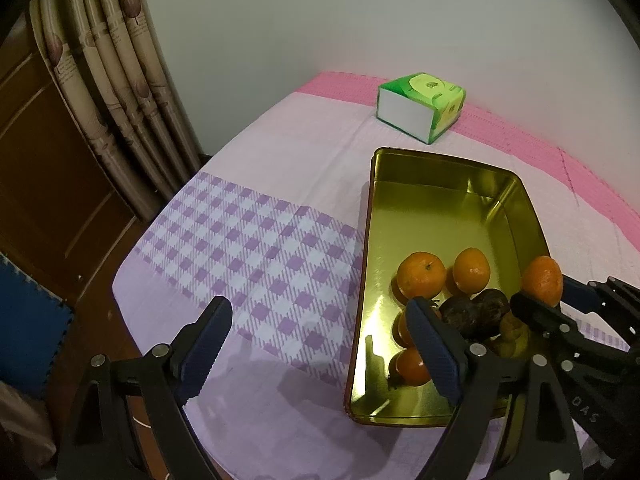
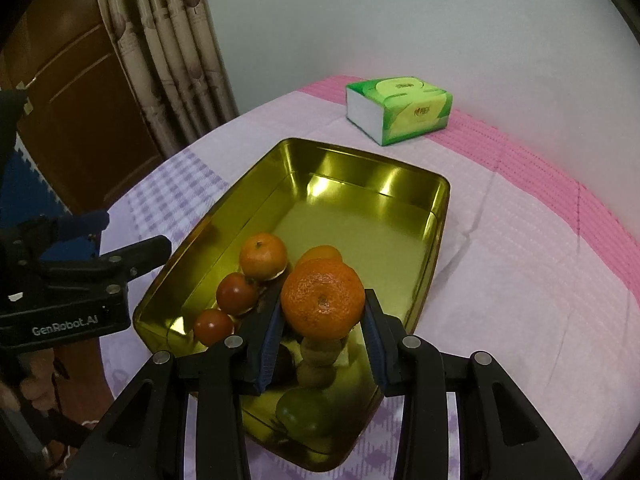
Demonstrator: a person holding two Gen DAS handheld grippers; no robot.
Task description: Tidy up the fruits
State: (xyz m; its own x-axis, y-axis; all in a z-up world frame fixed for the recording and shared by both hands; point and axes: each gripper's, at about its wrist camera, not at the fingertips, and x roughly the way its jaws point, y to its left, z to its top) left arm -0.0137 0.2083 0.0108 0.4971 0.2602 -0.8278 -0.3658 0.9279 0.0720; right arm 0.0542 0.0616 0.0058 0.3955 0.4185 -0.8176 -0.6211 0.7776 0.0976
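Observation:
A gold metal tray [image 1: 516,204] [image 2: 304,160] stands on the table and holds several fruits: mandarins [image 1: 421,274] [image 2: 263,255], two small tomatoes [image 2: 236,294], dark fruits [image 1: 476,312], kiwis [image 2: 320,354] and a green fruit [image 2: 308,414]. My right gripper [image 2: 323,322] is shut on a mandarin [image 2: 322,305] [image 1: 542,280] and holds it above the tray's near end. My left gripper [image 1: 320,344] is open and empty, over the cloth at the tray's left edge; it also shows in the right wrist view [image 2: 120,240].
A green tissue pack [image 1: 422,107] [image 2: 398,109] lies at the far side on a pink mat [image 1: 592,184]. A purple checked cloth [image 1: 256,248] covers the table. Curtains [image 1: 112,80] and a wooden door [image 2: 80,100] stand beyond the left table edge.

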